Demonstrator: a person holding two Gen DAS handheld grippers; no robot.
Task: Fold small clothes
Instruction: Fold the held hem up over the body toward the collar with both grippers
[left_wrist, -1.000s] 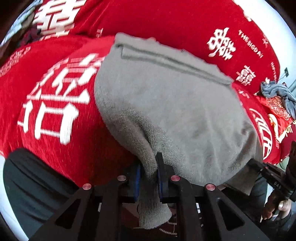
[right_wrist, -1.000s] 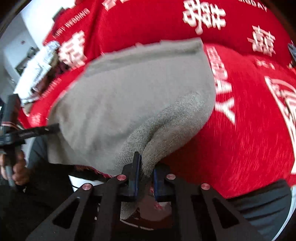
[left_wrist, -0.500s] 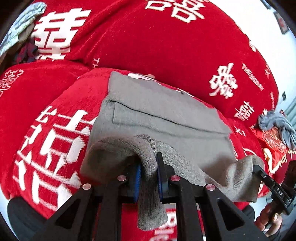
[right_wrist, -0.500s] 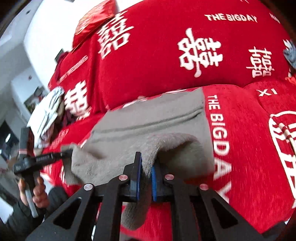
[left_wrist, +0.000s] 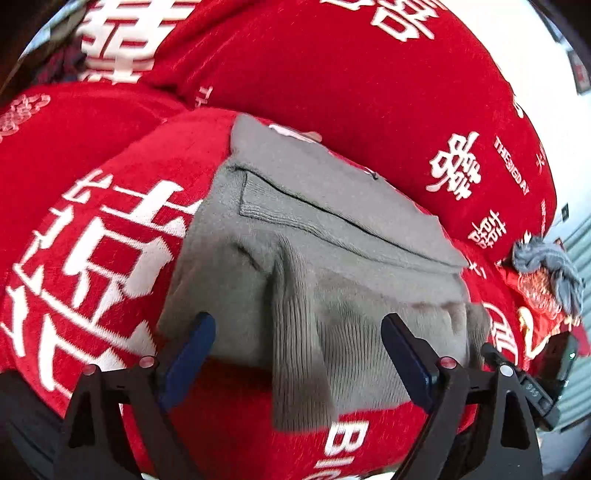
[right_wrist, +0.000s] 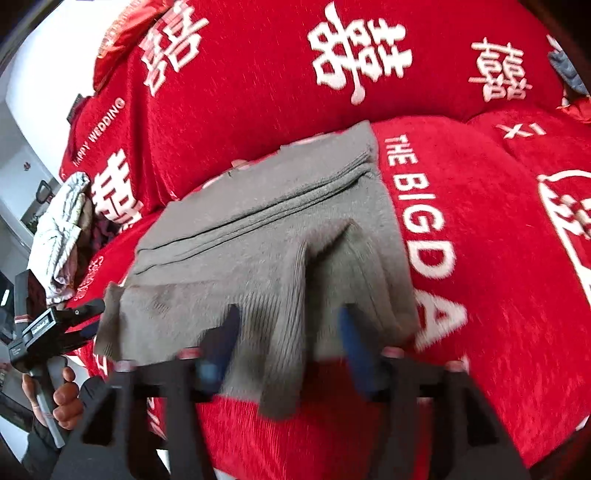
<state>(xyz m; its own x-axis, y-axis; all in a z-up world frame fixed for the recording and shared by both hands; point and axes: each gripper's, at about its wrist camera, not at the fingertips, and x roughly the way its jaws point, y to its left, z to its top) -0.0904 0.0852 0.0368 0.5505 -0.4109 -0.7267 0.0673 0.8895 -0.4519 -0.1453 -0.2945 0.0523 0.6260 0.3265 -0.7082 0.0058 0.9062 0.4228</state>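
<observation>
Knit let go on red cushion

Knit (left_wrist: 325, 229), grey and ribbed, lies folded over on a red cushion (left_wrist: 110, 229) printed with white characters, its far edge against the back cushion (left_wrist: 332, 74). A loose flap of it droops toward the near edge. The left gripper (left_wrist: 299, 343) has just been opening: its blue pads stand wide apart, with the flap between them but untouched. The right gripper (right_wrist: 288, 332) has also just been opening, its blurred pads spread either side of another drooping fold, gripping nothing. A hand (right_wrist: 62, 395) at the lower left holds the other gripper's handle. A crumpled grey cloth (left_wrist: 550, 266) lies well apart, at the right.
</observation>
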